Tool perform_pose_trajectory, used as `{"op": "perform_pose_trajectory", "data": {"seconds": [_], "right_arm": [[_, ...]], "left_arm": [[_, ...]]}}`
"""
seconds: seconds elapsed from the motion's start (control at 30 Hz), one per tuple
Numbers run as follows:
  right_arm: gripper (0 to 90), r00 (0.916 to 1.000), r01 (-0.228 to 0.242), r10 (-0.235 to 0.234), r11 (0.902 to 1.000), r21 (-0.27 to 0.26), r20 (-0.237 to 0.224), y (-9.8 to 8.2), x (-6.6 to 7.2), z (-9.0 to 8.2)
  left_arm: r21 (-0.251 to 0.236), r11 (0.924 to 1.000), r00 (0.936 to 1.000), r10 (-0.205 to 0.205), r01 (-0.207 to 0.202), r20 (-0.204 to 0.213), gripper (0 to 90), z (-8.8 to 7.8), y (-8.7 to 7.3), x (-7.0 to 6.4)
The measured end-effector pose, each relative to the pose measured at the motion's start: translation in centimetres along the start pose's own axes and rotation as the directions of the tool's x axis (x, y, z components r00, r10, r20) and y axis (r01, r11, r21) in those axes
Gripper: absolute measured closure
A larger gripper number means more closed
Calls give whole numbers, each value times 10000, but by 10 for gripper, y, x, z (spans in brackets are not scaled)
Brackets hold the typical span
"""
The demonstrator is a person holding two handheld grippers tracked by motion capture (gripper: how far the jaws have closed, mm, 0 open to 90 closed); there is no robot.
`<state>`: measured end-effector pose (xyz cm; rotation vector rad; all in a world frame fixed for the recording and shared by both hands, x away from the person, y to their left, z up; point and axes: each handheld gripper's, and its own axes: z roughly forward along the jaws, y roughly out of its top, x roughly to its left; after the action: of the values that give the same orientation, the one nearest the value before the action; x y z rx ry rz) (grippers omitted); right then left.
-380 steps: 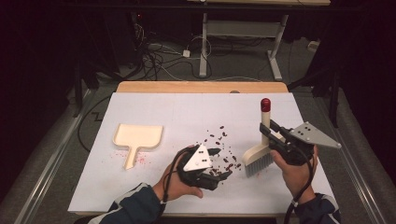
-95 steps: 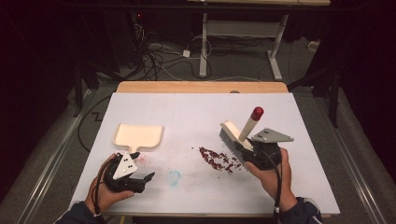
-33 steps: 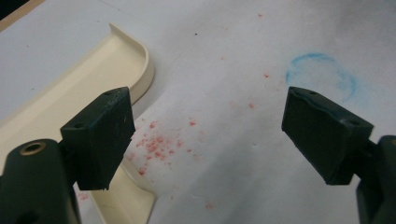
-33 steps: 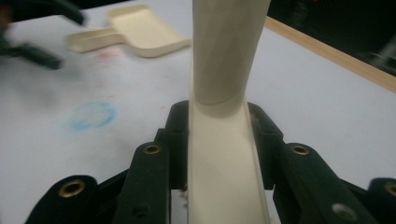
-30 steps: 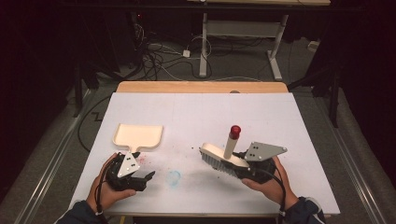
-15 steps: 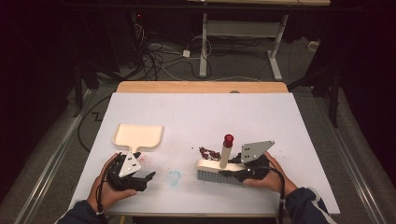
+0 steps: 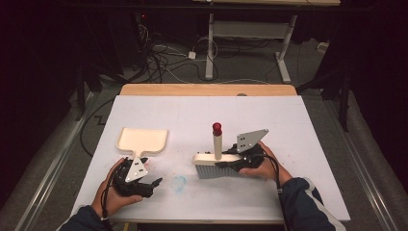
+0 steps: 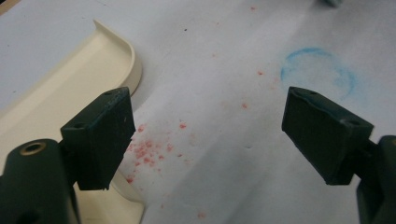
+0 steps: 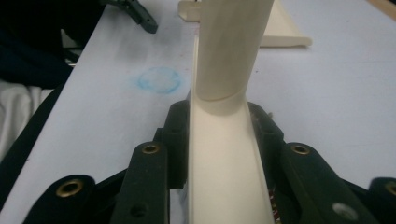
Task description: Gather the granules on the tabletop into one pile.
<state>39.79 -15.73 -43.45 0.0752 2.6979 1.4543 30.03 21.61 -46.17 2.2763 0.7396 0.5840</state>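
High view first: one white table (image 7: 308,125) takes up most of the floor space, with a strip of wood along its far edge. Two things lie on it. One cream dustpan (image 7: 143,140) sits left of the middle, its pan toward the far side and its handle pointing near, down to the person's left hand. One cream brush (image 7: 215,161) stands right of it, near the middle of the table, bristles down on the white surface and its single handle rising upright to a red tip.

Two grippers are at work. The right gripper (image 7: 230,163), just right of the brush, is clamped on the brush's back; the right gripper view shows both black jaws pressed against the two sides of the cream body (image 9: 224,158), with the handle standing up just past them. The left gripper (image 7: 150,184) rests near the near-left edge, jaws spread wide with nothing between them, and in the left gripper view they frame bare table beside the dustpan's rim (image 8: 70,88).

One faint blue ring (image 7: 179,182) marks the table between the two grippers, and a scatter of tiny red specks (image 8: 147,151) lies by the dustpan.
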Motion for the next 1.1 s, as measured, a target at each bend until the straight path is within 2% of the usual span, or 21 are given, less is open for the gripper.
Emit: {"op": "perform_pose_trajectory", "data": {"seconds": [0.3,0.43,0.53,0.63,0.67,0.7,0.77,0.8,0.83,0.9,0.93,0.97,1.0,1.03,1.07,1.1], "right_arm": [[671,9999,66,-61,9989,-464,104,12,1,5],[671,9976,76,-41,9987,-498,692,17,5,2],[671,9881,-408,535,9952,-894,1442,24,10,-5],[671,9605,-1061,1286,9890,-1027,2467,35,15,-7],[671,9474,-1379,1643,9840,-1131,2747,39,17,-6],[672,9361,-1619,1911,9794,-1205,2954,42,20,-4],[672,9227,-1957,2270,9722,-1286,3117,47,27,4],[671,9114,-2150,2444,9688,-1232,3311,48,31,9],[671,8995,-2303,2588,9655,-1214,3520,50,35,15],[672,8647,-2923,3210,9471,-1328,3862,52,45,28],[672,8555,-3163,3456,9384,-1394,3855,52,48,35],[672,8476,-3282,3582,9336,-1437,3914,52,51,41],[672,8347,-3448,3730,9276,-1437,4051,52,54,48],[672,8228,-3490,3756,9262,-1425,4265,51,56,54],[672,8076,-3600,3865,9213,-1467,4454,50,56,59],[672,7917,-3812,4083,9114,-1548,4545,48,55,63]], "left_arm": [[-50,9999,9999,123,-123,-60,162,0,1,0],[-70,9999,9999,87,-88,-83,162,-1,0,1],[-103,9999,9999,92,-93,-109,162,-2,1,1],[-116,9999,9999,75,-77,-145,162,-3,1,1],[-111,9999,9998,91,-93,-154,162,-3,1,1],[-117,9999,9999,91,-93,-145,162,-3,1,1],[-115,9999,9998,107,-109,-151,162,-3,1,1],[-124,9999,9998,102,-104,-151,162,-3,1,1],[-135,9999,9999,89,-91,-137,162,-4,1,1],[-138,9999,9999,89,-91,-135,163,-4,1,1],[-142,9999,9999,90,-92,-134,164,-4,1,1],[-154,9998,9999,83,-85,-136,164,-4,1,1],[-150,9998,9999,98,-100,-132,164,-4,0,1],[-149,9998,9999,107,-109,-122,165,-5,0,0],[-153,9998,9999,113,-115,-105,165,-4,0,0],[-143,9998,9999,132,-133,-93,166,-4,0,-1]]}}
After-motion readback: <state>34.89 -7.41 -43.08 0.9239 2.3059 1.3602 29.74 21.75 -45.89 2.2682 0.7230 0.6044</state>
